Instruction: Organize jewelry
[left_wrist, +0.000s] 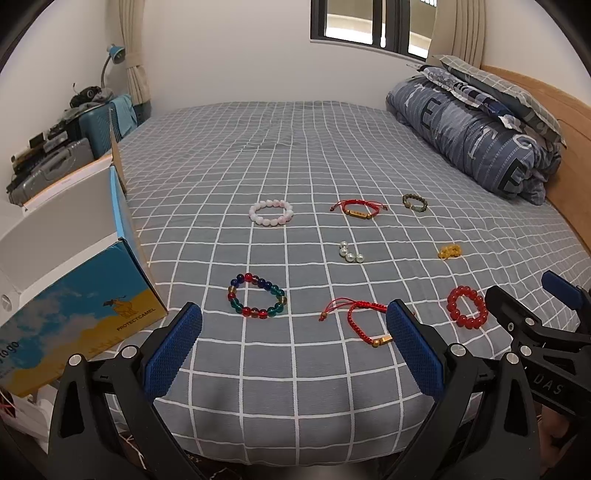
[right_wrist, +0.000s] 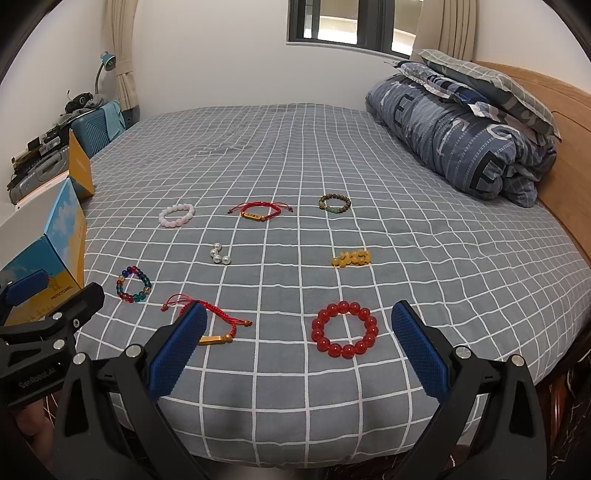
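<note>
Several bracelets lie on the grey checked bed (left_wrist: 295, 155). A multicolour bead bracelet (left_wrist: 257, 295) lies near the left, a red cord bracelet with a gold bar (left_wrist: 364, 321) near the middle, a red bead bracelet (right_wrist: 345, 329) on the right. Further back are a pink bead bracelet (left_wrist: 271, 212), a second red cord bracelet (left_wrist: 358, 208), a brown bead bracelet (left_wrist: 415, 202), pearls (left_wrist: 350, 253) and yellow beads (left_wrist: 449, 252). My left gripper (left_wrist: 293, 345) is open and empty over the bed's near edge. My right gripper (right_wrist: 299, 347) is open and empty just before the red bead bracelet.
An open blue and yellow cardboard box (left_wrist: 74, 295) stands at the bed's left edge. A rolled blue quilt (left_wrist: 476, 133) and pillows lie at the far right by the wooden headboard (left_wrist: 569, 155). Suitcases (left_wrist: 96, 122) and clutter stand at the far left.
</note>
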